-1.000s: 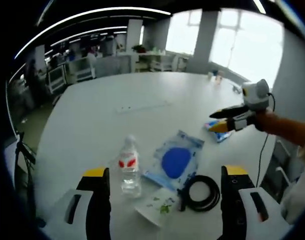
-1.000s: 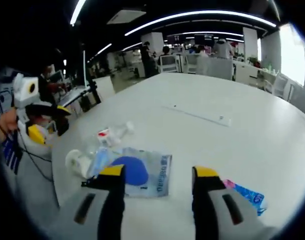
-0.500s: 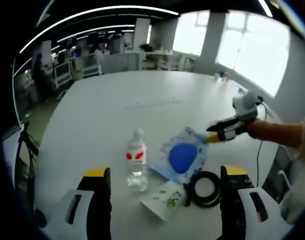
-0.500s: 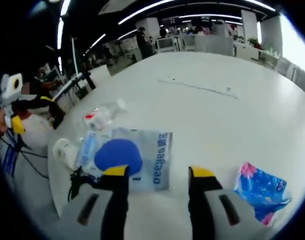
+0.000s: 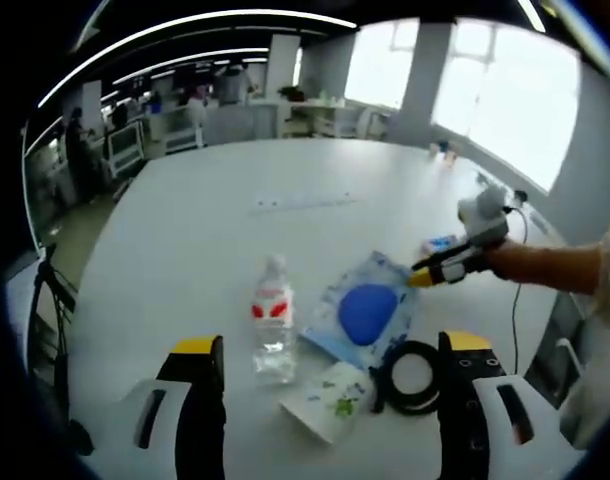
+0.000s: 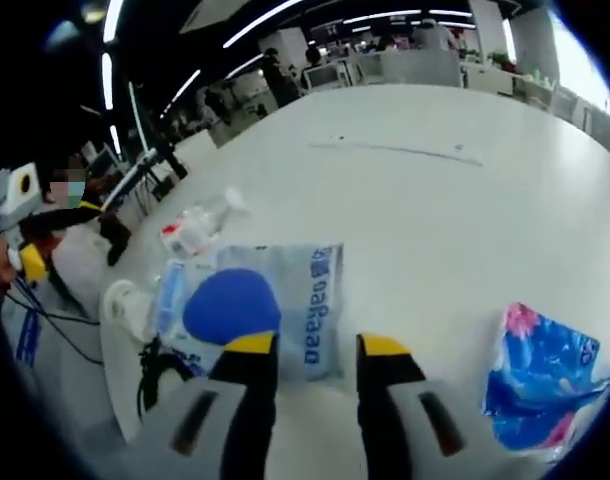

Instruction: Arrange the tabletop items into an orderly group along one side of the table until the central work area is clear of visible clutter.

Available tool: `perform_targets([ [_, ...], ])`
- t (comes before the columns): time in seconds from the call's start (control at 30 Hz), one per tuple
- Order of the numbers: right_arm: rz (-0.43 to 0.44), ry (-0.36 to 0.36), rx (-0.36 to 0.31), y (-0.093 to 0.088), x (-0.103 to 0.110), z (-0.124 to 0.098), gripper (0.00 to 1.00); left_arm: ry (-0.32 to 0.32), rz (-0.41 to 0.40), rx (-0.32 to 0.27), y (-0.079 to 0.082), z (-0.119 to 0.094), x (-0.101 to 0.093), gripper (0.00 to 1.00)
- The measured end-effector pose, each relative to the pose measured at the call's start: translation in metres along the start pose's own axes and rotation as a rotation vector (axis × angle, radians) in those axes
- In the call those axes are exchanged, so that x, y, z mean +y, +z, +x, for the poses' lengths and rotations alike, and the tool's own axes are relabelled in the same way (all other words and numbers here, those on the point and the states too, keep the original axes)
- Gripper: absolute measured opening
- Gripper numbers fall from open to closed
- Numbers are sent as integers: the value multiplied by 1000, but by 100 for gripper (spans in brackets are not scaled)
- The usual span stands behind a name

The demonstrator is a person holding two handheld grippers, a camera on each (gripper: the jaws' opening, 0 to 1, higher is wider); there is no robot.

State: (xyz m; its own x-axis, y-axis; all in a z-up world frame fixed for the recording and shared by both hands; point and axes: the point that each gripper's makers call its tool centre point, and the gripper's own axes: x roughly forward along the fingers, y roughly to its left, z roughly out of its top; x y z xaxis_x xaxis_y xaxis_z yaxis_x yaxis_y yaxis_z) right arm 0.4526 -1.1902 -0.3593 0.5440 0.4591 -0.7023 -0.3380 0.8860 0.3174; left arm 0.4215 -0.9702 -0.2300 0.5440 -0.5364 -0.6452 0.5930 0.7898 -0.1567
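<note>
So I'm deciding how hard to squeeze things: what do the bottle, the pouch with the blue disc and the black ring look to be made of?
The bottle looks like thin clear plastic: see-through, with a red-and-white label. The pouch seems glossy plastic film, flat and translucent, with blue print. The black ring looks like coiled rubbery cable with a matte finish, though that is less certain.

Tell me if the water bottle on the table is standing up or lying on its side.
Standing up. In the left gripper view the water bottle stands with its cap on top and its base on the white table, beside the clear bag.
</note>
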Motion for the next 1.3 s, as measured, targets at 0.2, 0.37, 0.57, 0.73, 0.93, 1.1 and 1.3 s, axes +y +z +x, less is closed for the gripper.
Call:
perform_targets([
  [0.2,19,13,12,-5,1,4,18,-1,5,6,-3,1,1,84],
  [0.37,14,1,22,-9,0,6,11,0,10,7,-4,2,1,83],
  [0.57,3,13,21,-12,2,8,2,-2,10,12,-6,3,0,82],
  [0.73,-19,6,14,-11,1,8,1,-8,14,25,-12,5,-4,81],
  [0.93,-72,-9,20,-12,1,9,0,-13,13,29,-14,6,-9,80],
  [1.1,-70,-20,8,-11,0,9,0,-25,8,41,-18,10,-14,79],
  [1.3,-56,-22,-16,-11,0,7,0,-31,19,45,-18,12,-18,78],
])
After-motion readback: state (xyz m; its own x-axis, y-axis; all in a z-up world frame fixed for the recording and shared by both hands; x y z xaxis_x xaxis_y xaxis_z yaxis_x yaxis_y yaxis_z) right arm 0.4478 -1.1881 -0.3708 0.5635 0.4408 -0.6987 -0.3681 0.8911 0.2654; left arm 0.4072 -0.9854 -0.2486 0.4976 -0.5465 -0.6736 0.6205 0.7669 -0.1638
